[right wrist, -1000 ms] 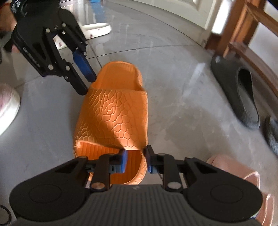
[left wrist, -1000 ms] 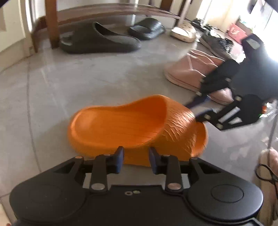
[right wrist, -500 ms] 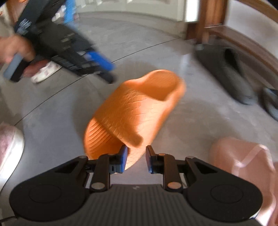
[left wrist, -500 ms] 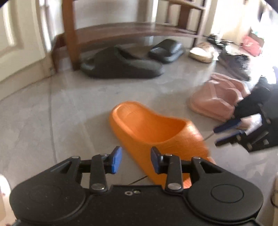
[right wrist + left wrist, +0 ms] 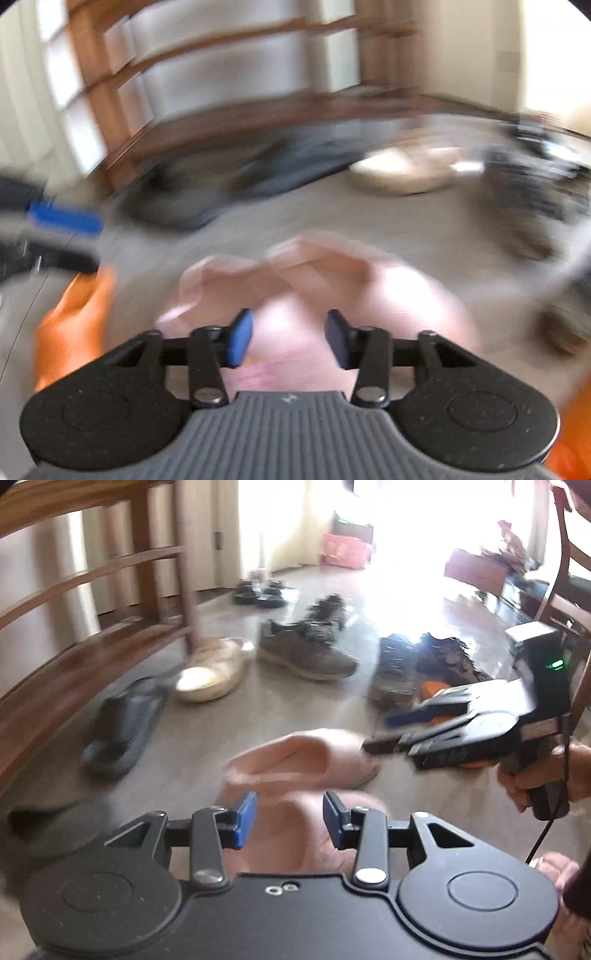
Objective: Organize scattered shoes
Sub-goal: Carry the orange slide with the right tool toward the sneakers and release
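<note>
Both grippers hang over a pair of pink slippers [image 5: 295, 760] on the grey floor [image 5: 207, 716], beside the wooden shoe rack [image 5: 74, 657]. The left gripper [image 5: 290, 819] and the right gripper [image 5: 290, 338] have just been opening, jaws parted with nothing between them. Past the slippers lie a black slide [image 5: 122, 727], a cream shoe [image 5: 214, 672] and grey sneakers [image 5: 306, 653]; the orange slide [image 5: 74, 325] sits just beside the slippers.

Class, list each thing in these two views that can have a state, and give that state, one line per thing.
Left gripper: open, holding nothing, jaws just been opening.
Right gripper: open, holding nothing, jaws just been opening.
Pink slippers: on the floor, side by side, ungripped.
Orange slipper: on the floor, released.
Cream slipper: on the floor by the rack leg.
</note>
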Motion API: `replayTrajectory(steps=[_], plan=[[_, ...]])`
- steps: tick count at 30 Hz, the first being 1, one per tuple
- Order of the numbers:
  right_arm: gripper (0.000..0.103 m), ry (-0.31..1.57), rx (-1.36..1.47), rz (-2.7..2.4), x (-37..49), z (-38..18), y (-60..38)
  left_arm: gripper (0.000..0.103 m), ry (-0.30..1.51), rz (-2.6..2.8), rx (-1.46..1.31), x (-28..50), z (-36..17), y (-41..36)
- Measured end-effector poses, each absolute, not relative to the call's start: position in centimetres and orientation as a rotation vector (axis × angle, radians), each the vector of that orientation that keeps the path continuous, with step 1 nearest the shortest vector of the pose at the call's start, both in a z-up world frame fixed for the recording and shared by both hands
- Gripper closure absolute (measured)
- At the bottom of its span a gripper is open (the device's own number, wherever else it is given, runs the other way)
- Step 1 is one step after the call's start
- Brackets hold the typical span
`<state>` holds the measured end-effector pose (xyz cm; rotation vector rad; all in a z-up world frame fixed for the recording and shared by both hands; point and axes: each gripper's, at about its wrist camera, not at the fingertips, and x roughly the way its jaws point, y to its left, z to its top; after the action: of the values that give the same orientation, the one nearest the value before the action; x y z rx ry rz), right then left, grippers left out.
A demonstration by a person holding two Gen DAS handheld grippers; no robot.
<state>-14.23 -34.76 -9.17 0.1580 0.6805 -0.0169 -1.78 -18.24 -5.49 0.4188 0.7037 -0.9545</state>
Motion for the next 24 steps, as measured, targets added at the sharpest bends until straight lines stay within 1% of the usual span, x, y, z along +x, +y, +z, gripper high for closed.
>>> replayTrajectory(steps=[1,2,3,4,6,10,14,16,17,18,19,20,21,24], plan=[[0.034,0.655,0.168,-0.063,-15.0,-9.0,-36.1,0.064,0.704,-0.979,0.434,-1.6,-5.8,-20.0],[0.029,0.630,0.178,-0.109,-15.8,-8.7,-37.5,0.062,0.709,-1.003,0.442,-1.5,-6.2,-21.5],[0.023,0.611,0.197,-0.163,-16.9,-8.6,-39.6,0.057,0.716,-1.027,0.438,-1.4,-6.7,-22.8],[0.022,0.621,0.211,-0.201,-17.6,-8.6,-41.3,0.047,0.722,-1.057,0.426,-1.3,-7.2,-24.7],[0.022,0.682,0.247,-0.242,-18.4,-9.0,-44.2,0.047,0.727,-1.100,0.389,-1.5,-8.1,-27.5],[0.022,0.733,0.317,-0.448,-20.9,-9.3,-49.6,0.047,0.787,-1.143,0.250,-1.9,-10.3,-33.8],[0.022,0.711,0.271,-0.610,-23.7,-9.4,-52.4,0.047,0.903,-1.122,0.108,-1.6,-12.4,-39.0],[0.024,0.708,0.274,-0.617,-24.5,-9.5,-53.4,0.049,0.966,-1.111,0.085,-1.4,-13.6,-42.4],[0.027,0.708,0.279,-0.614,-24.7,-9.6,-53.9,0.049,1.000,-1.107,0.088,-1.2,-14.3,-43.9],[0.043,0.708,0.283,-0.613,-24.9,-9.7,-54.5,0.050,1.038,-1.102,0.100,-1.0,-15.1,-45.3],[0.066,0.717,0.279,-0.620,-24.7,-9.8,-54.9,0.050,1.075,-1.099,0.110,-0.7,-15.8,-46.7],[0.074,0.728,0.277,-0.627,-24.6,-9.9,-55.4,0.051,1.111,-1.096,0.120,-0.4,-16.5,-48.0],[0.078,0.765,0.297,-0.644,-24.4,-10.2,-56.6,0.051,1.138,-1.093,0.123,-0.2,-17.1,-49.0],[0.078,0.750,0.376,-0.649,-24.8,-10.6,-58.0,0.052,1.164,-1.093,0.154,0.0,-18.2,-51.9]])
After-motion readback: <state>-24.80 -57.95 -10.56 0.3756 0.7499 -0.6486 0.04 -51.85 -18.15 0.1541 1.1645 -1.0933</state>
